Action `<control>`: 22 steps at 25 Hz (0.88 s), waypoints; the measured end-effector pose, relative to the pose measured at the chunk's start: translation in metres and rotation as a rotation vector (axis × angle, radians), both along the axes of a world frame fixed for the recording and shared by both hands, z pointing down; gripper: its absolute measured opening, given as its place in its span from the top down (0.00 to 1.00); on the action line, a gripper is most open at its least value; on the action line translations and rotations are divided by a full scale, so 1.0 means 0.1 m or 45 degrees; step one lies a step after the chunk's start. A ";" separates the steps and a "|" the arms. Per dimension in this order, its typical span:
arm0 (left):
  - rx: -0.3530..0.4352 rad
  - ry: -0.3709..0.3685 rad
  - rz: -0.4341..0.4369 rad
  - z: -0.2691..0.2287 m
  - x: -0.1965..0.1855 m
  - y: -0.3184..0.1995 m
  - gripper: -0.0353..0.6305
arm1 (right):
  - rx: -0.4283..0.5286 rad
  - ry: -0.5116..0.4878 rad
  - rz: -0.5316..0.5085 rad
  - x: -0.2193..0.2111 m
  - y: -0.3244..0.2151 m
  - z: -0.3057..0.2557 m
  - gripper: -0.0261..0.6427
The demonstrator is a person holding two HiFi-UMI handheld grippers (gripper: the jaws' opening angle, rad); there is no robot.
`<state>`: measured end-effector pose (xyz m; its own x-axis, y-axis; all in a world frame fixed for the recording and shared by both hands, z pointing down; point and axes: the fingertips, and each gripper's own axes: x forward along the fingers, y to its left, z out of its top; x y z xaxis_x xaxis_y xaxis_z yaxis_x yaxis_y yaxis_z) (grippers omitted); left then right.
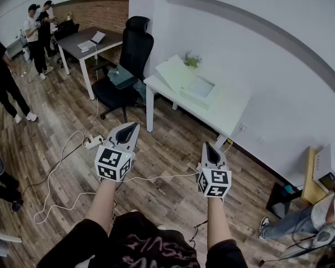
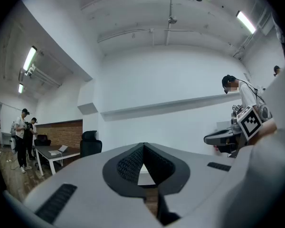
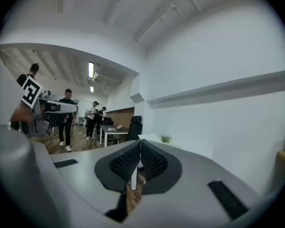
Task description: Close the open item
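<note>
Box (image 1: 200, 87), one, lid up, on white table (image 1: 228, 115); left gripper (image 1: 134, 126), right gripper (image 1: 208, 146): jaws together, empty.

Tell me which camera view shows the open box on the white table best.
The head view: it looks down on the open box, lid raised, on the white table. The right gripper view sees that table edge-on beyond its jaws, the box unclear. The left gripper view shows no box.

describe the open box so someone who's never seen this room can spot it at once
Find the white table just right of the black office chair. The open box lies on its top beside a small green plant, pale and shallow; it is the only thing there with a lid tilted up.
</note>
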<state>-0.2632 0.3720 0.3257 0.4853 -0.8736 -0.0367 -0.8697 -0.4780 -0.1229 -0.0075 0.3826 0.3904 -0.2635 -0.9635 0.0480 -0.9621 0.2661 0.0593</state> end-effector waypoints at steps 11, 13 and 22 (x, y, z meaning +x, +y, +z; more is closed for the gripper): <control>-0.035 0.015 0.001 0.07 -0.04 -0.21 0.93 | -0.013 0.001 0.002 -0.04 -0.21 0.00 0.92; -0.039 0.018 0.004 0.08 -0.06 -0.27 0.93 | -0.007 -0.010 0.002 -0.07 -0.26 -0.02 0.92; -0.058 0.028 0.021 0.14 -0.33 -0.70 0.93 | -0.003 -0.006 -0.011 -0.40 -0.67 -0.06 0.92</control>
